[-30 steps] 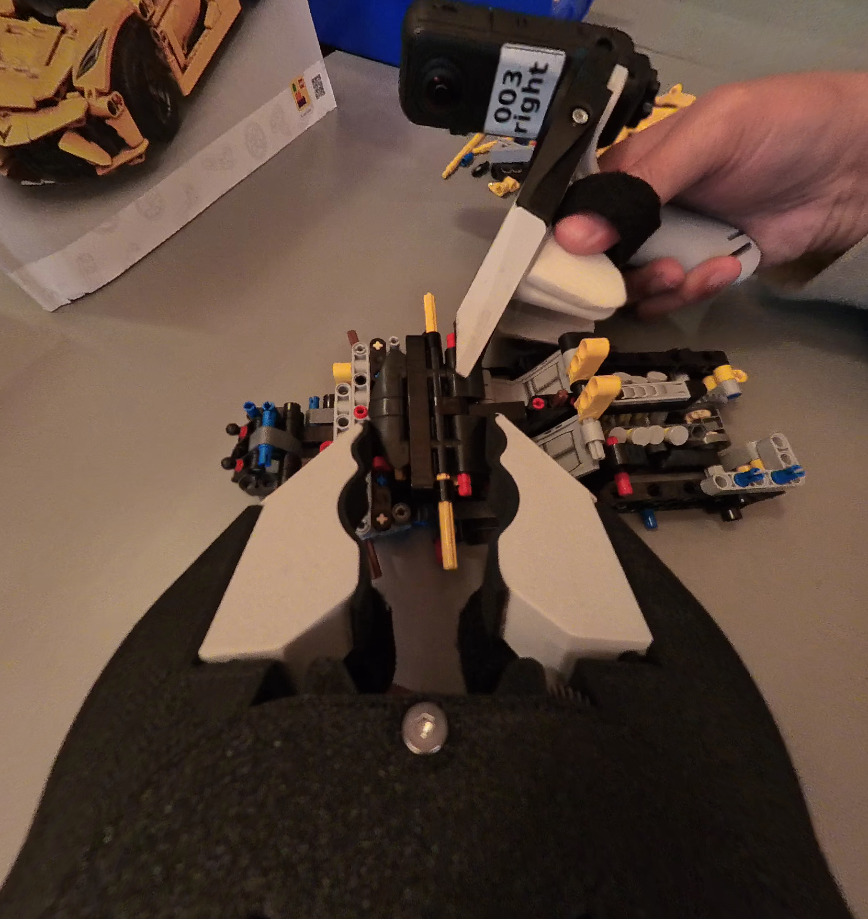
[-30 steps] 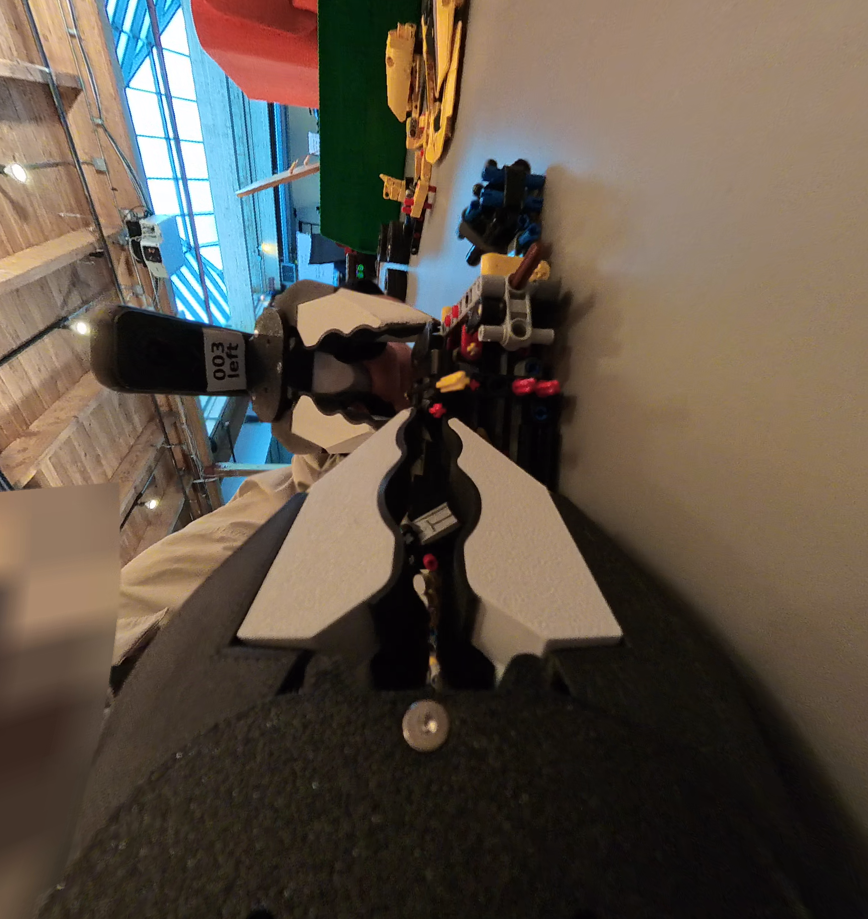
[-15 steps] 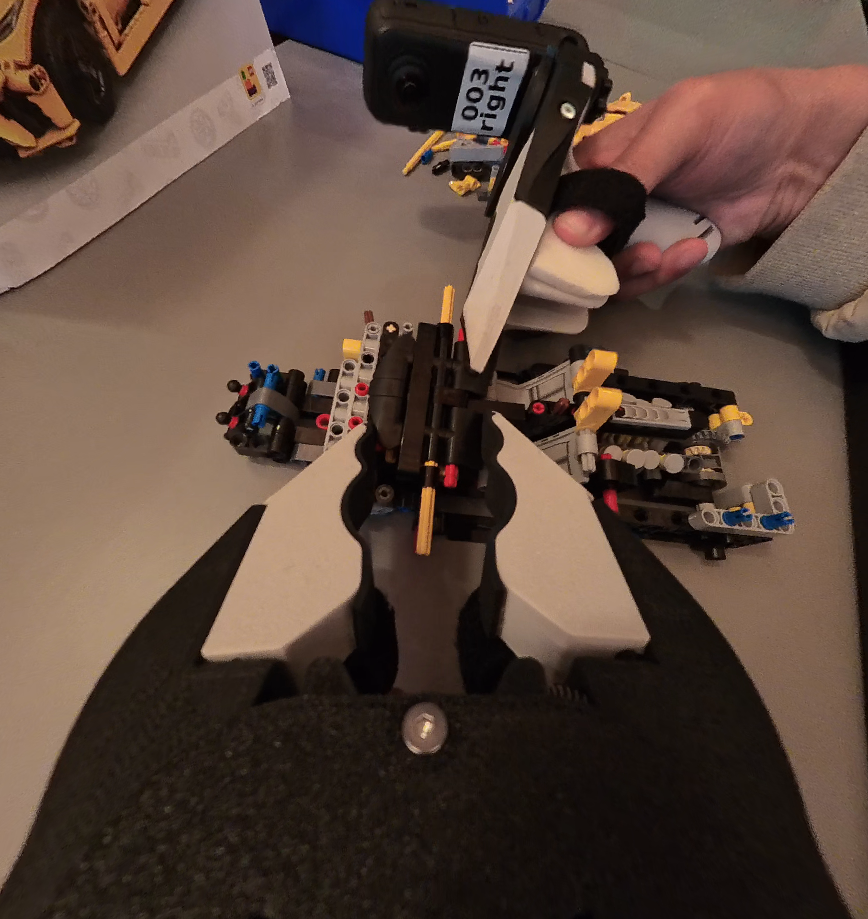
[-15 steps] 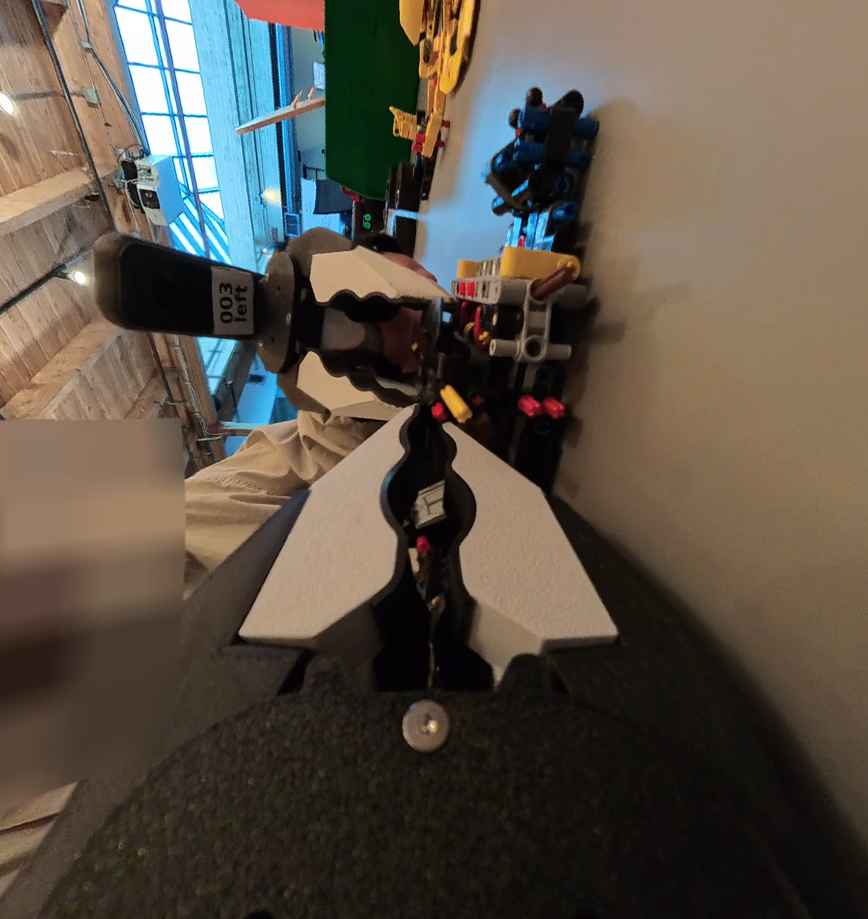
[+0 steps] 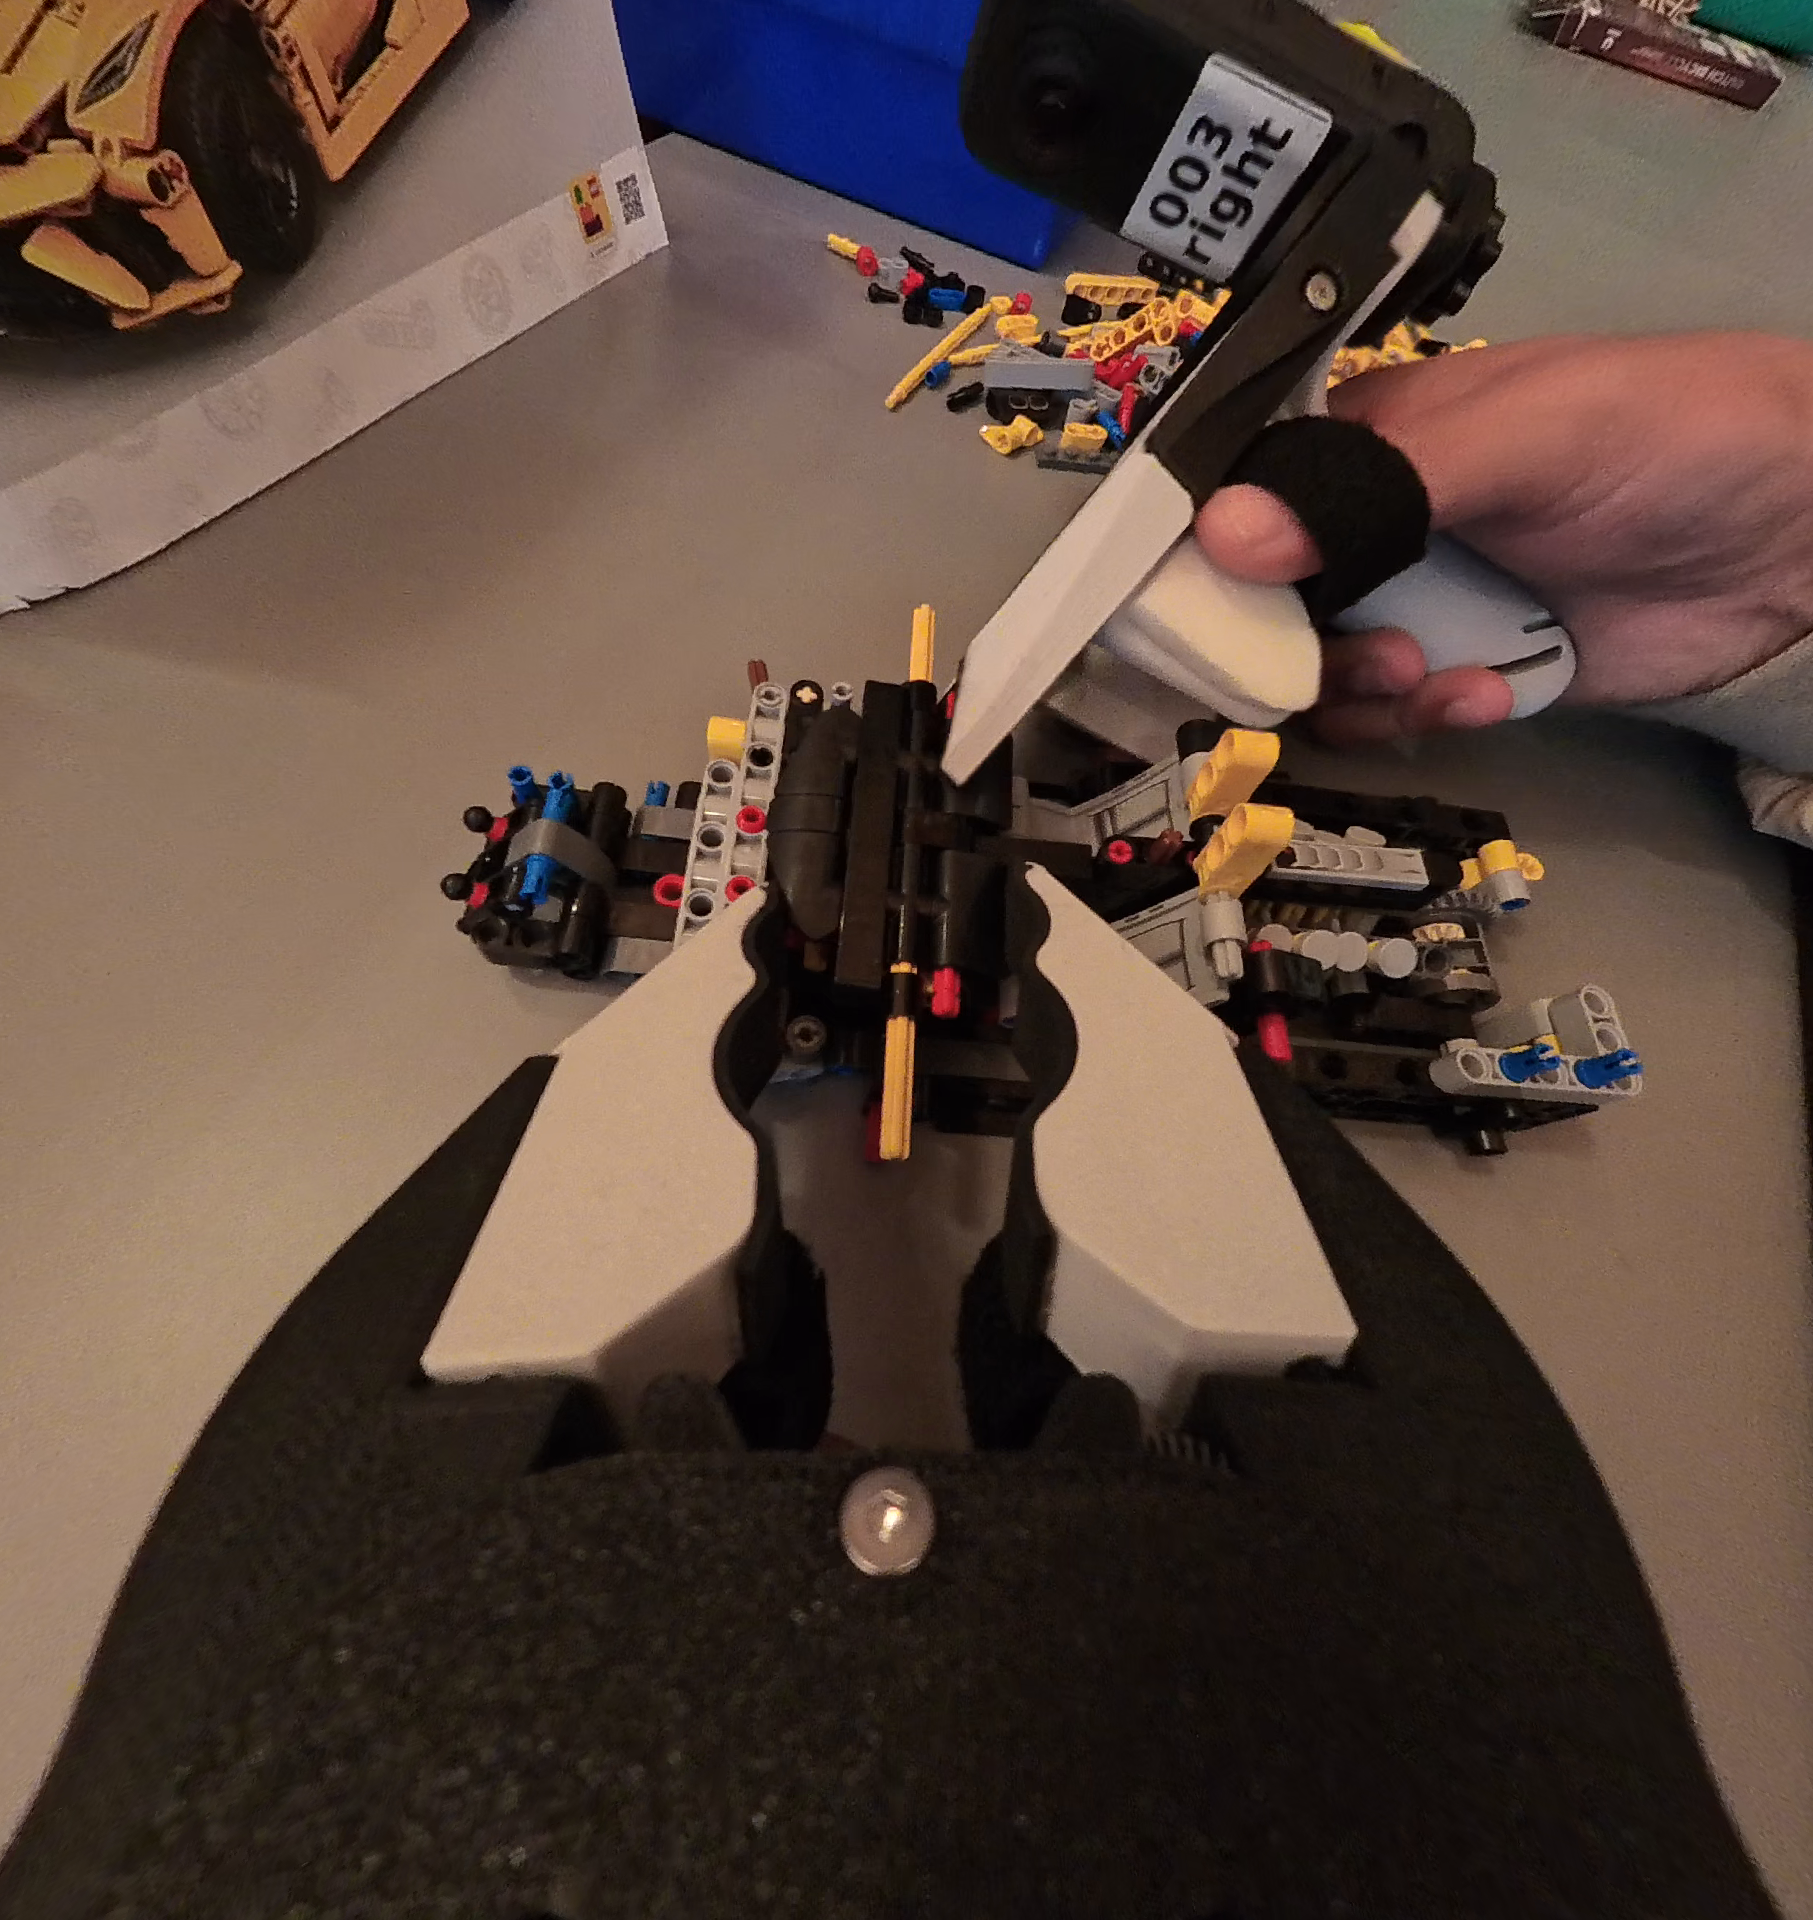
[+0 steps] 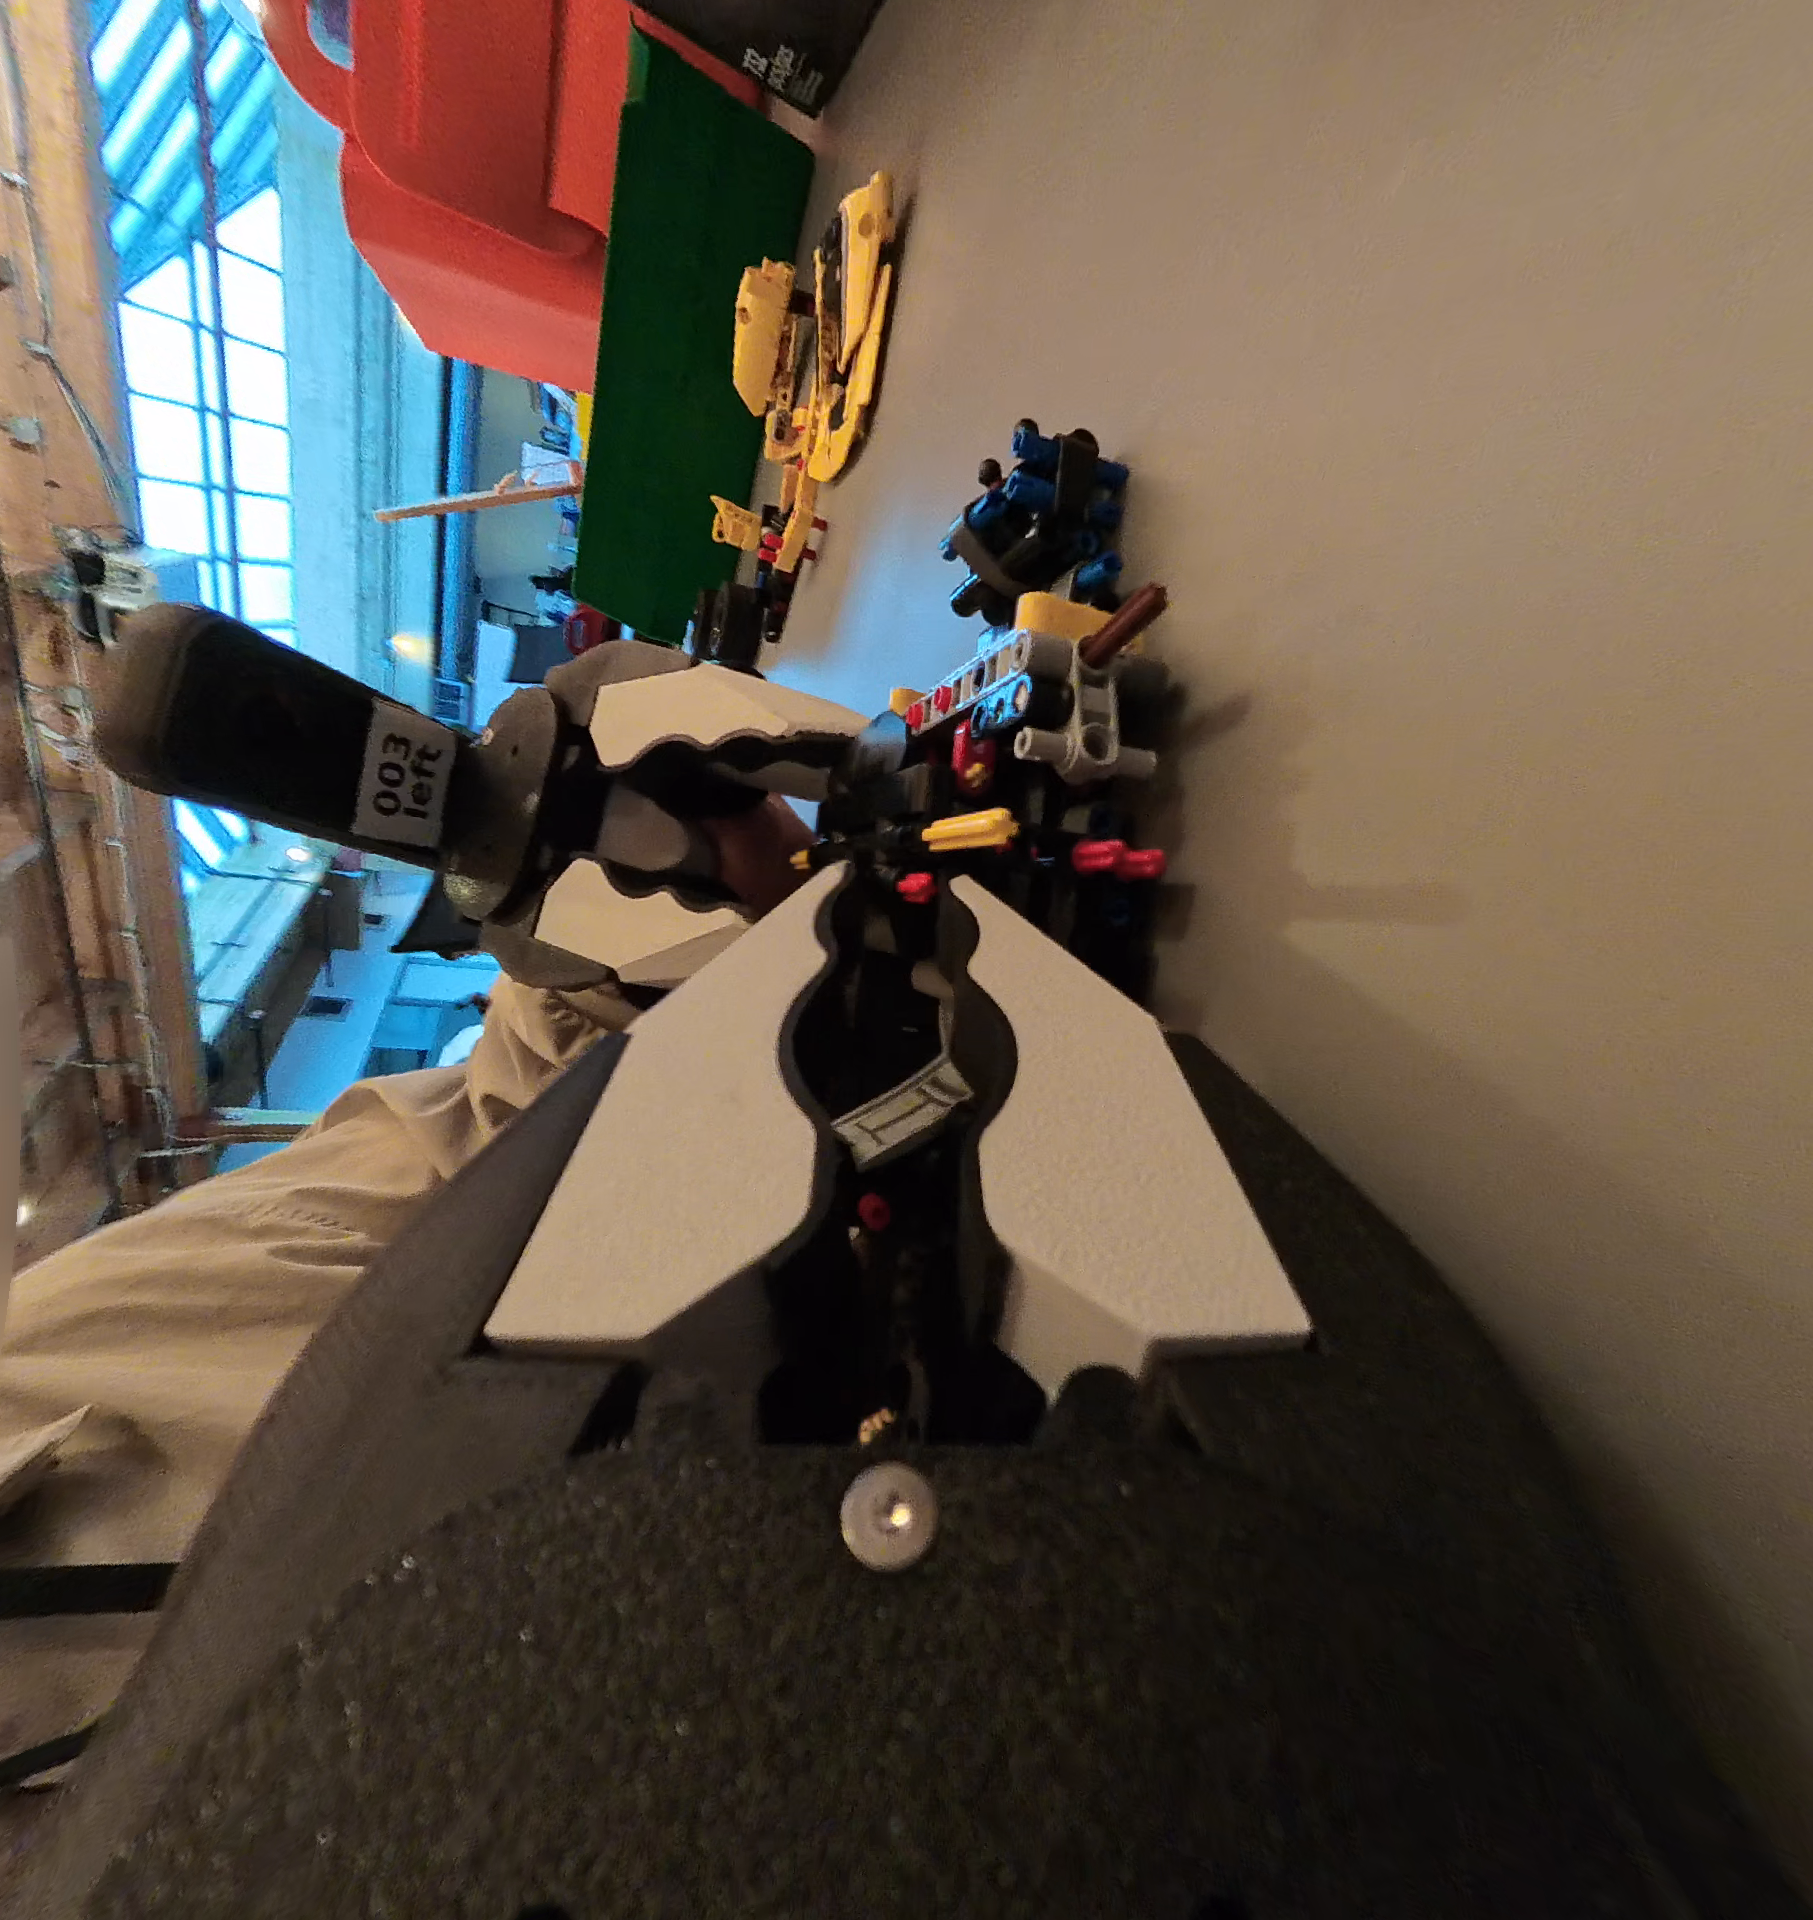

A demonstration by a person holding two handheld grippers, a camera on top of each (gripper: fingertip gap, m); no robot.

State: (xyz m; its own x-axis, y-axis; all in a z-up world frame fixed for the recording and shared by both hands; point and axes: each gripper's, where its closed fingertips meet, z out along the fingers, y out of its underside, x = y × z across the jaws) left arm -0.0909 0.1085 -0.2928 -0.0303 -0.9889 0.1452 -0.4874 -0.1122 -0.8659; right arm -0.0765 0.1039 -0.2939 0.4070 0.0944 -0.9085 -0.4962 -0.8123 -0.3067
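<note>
A partly built black and grey brick-model chassis (image 5: pixel 1297 935) lies on the grey table (image 5: pixel 258 1039). My left gripper (image 5: pixel 894 883) is shut on its black middle block, with a yellow axle (image 5: pixel 897 1081) running between the fingers. My right gripper (image 5: pixel 969 748), held by a hand (image 5: pixel 1608 520), comes down from the upper right and its tips touch the same block. In the right wrist view my right gripper (image 6: pixel 902 883) is shut on a black part of the chassis (image 6: pixel 1037 717), next to the yellow axle (image 6: pixel 969 829). The left gripper (image 6: pixel 808 821) faces it.
A white booklet with a yellow car picture (image 5: pixel 154 208) lies far left, and a blue bin (image 5: pixel 840 104) stands behind. A pile of loose small pieces (image 5: pixel 1068 353) lies past the chassis. A green plate (image 6: pixel 694 364), a yellow part-build (image 6: pixel 829 343) and a red bin (image 6: pixel 466 177) show beyond. Only a small space, under 4 cm, lies between the two pairs of fingers.
Both grippers keep their hold on the chassis. The right gripper has tilted and swung a little, so its view has turned. The chassis has shifted only slightly.
</note>
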